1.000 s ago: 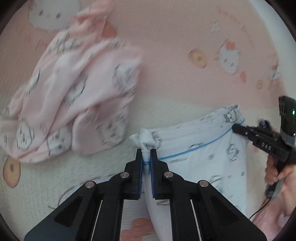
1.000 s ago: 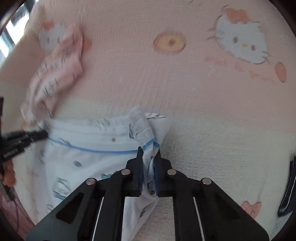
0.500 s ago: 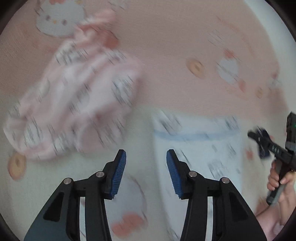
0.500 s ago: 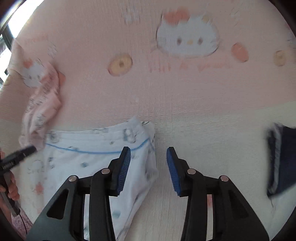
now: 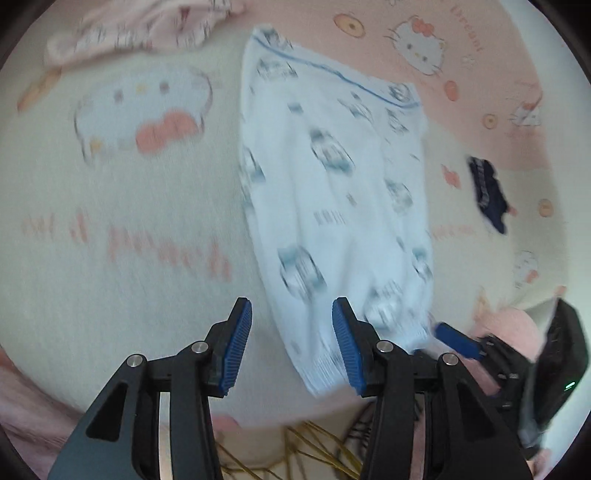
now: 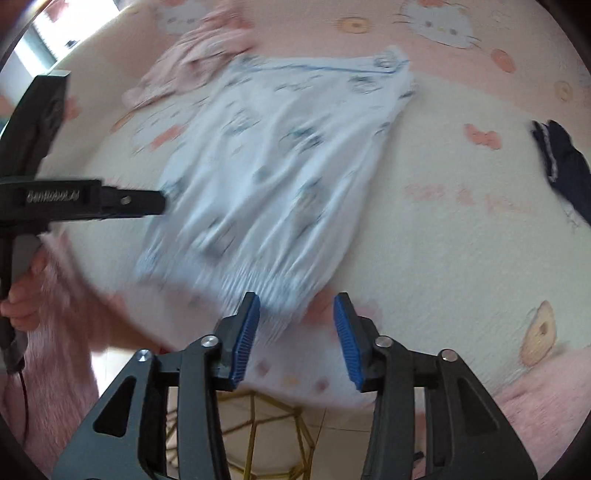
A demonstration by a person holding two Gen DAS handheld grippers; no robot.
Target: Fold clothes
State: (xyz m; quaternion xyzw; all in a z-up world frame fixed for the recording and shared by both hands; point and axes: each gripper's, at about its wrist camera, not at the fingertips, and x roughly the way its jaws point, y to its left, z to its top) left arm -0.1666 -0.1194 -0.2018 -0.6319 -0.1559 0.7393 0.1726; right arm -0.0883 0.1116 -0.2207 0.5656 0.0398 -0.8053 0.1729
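Left claw: jaws wide apart and empty, hovering at the near edge of the worktop; its blue ribbed pads are clear of the cloth, with the hem showing just past the right pad.

Right claw: jaws also wide and empty, poised just short of the ribbed hem.

Light blue garment: spread flat on the worktop, printed with small dark motifs; in the left wrist view the blue-piped edge lies toward 12 o'clock and the gathered hem toward 6 o'clock, hanging at the near edge.

Worktop cover: cream and pink cloth with cartoon cat faces and bows.

Pink garment: crumpled heap at 11 o'clock, just beyond the blue garment's far corner; whether they touch cannot be told.

Dark navy garment: small bundle at 3 o'clock, well apart from the blue one.

Person: a hand at 9 o'clock in the right wrist view grips the left tool's handle.

Sharpness: both views are motion-blurred.
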